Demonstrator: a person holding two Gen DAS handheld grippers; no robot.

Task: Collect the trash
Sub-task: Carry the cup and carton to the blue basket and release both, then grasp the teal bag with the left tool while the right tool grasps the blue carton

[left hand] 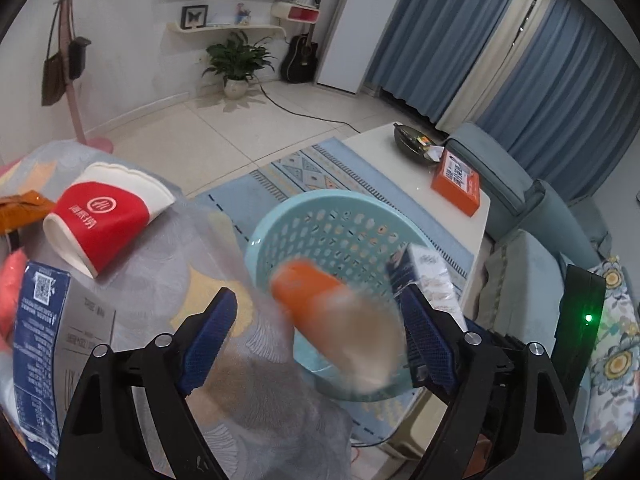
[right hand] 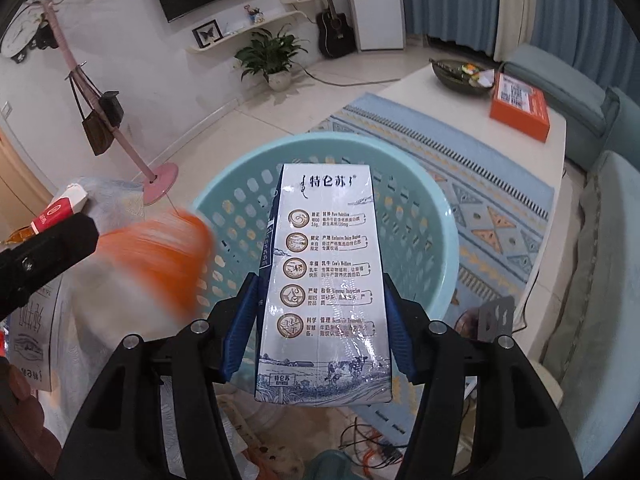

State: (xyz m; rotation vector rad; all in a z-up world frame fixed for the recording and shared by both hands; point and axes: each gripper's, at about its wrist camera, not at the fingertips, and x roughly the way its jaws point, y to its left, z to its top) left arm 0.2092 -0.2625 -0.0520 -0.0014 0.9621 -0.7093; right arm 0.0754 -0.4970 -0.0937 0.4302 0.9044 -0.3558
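So the right gripper [right hand: 318,312] is clamped on a milk carton [right hand: 322,280], blue pads pressed against both its sides, and it sits dead centre of the right wrist view, right over the open mouth of the light blue basket [right hand: 432,208] on the rug [right hand: 500,200]. The left gripper [left hand: 316,328] has its fingers spread wide with nothing pinched between them, and in the gap there's a blurry orange and white cup [left hand: 336,316], smeared with motion, over the basket's rim, not touching either pad as far as I can tell. Same cup shows up at middle left of the right wrist view as an orange blur just beside the carton. In the left wrist view the basket [left hand: 332,224] is at centre, and the held carton peeks in at its right edge. Upper left of that view there's a red and white paper cup [left hand: 106,216] lying on its side on a patterned cloth [left hand: 168,264], and another carton [left hand: 48,340] lies flat along the lower left edge. Farther back, a white table [left hand: 400,168] carries an orange box [left hand: 458,182] and a dark bowl [left hand: 414,144]
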